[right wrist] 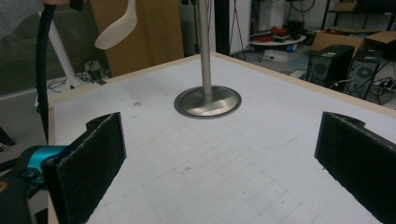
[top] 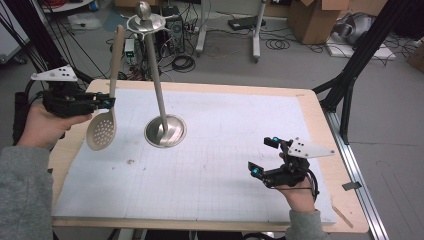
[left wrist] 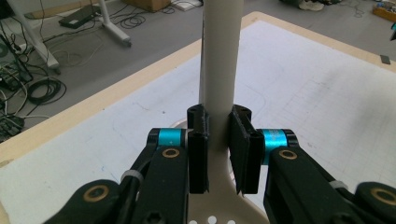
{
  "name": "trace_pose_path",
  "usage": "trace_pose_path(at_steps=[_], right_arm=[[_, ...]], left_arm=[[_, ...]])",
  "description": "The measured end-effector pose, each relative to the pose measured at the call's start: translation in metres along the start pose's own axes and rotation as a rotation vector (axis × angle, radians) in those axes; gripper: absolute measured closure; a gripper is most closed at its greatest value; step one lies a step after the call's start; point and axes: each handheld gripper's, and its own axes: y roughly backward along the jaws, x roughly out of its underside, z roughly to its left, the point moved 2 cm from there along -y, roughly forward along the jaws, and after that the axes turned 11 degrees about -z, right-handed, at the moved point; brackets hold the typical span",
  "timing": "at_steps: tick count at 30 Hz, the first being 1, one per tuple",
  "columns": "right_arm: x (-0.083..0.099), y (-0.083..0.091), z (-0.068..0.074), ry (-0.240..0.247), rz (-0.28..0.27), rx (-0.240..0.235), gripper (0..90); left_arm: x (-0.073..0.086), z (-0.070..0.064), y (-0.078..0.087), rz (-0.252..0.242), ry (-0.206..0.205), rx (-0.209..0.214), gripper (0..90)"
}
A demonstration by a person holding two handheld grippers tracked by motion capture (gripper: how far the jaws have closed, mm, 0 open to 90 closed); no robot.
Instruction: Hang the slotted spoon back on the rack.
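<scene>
High view: a beige slotted spoon [top: 102,125] is held upright by the left hand-held gripper [top: 106,102], clamped on the handle just above the perforated bowl, handle end pointing up. The spoon is lifted clear of the surface [top: 225,150], bowl hanging over its left part. Just beside it stands a metal utensil stand [top: 159,90], round base on the surface, hook ring at the top. The handle end is seen near that ring but apart from it; no hook is engaged. The right hand-held gripper [top: 264,157] rests low at the right of the surface, jaws spread, nothing between them.

Left gripper view: the jaws are closed on the spoon handle, the pads [left wrist: 198,140] pressed to both sides; holes of the bowl are visible at the bottom edge.

Right gripper view: the jaws stand wide apart and empty. The stand's base is seen ahead, with the spoon bowl up at the far left, off the surface.

Judgement: pick-up done, spoon carried to the stand. Hanging on the ring is left, then release.
</scene>
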Motion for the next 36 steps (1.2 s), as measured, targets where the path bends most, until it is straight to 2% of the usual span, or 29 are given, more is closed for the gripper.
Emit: trace_pose_path(at_steps=[21,36], right_arm=[[0.0,0.001,0.0,-0.005,0.003,0.001,0.9],[-0.002,0.003,0.0,-0.004,-0.006,0.0,0.9]], left_arm=[[0.0,-0.005,-0.03,0.013,0.013,-0.027,77.7],[0.0,-0.007,-0.043,0.013,0.013,-0.049,77.4]])
